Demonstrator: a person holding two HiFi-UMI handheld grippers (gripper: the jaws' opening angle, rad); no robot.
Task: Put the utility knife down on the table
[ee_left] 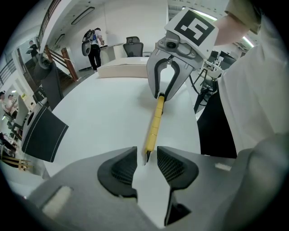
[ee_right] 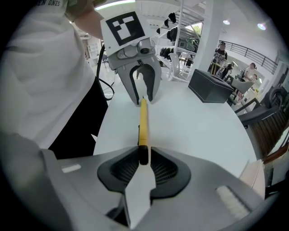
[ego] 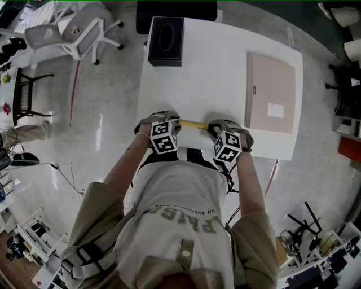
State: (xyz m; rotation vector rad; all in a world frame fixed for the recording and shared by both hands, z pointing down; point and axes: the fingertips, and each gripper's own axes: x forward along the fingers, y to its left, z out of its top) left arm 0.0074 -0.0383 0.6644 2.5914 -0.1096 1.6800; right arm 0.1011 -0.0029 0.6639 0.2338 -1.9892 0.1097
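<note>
Jaws of the right gripper [ee_right: 144,153] pinch the knife [ee_right: 143,122]; those of the left gripper [ee_left: 146,155] stand spread round its tip. Head view hides all jaws.

Shirt print [ego: 189,223], upside down in head view: big outlined letters under a small line, too warped to read for sure. Same shirt at top left of right gripper view: fragment "EN ONES" [ee_right: 50,2], cut off by the frame. White label [ego: 275,110] on tan flat box [ego: 271,79] by right edge of table [ego: 214,68]: too small to read. Square markers [ego: 162,138] on cubes of left gripper [ego: 176,122] and right gripper [ego: 211,127]: black-and-white patterns only, no letters.
</note>
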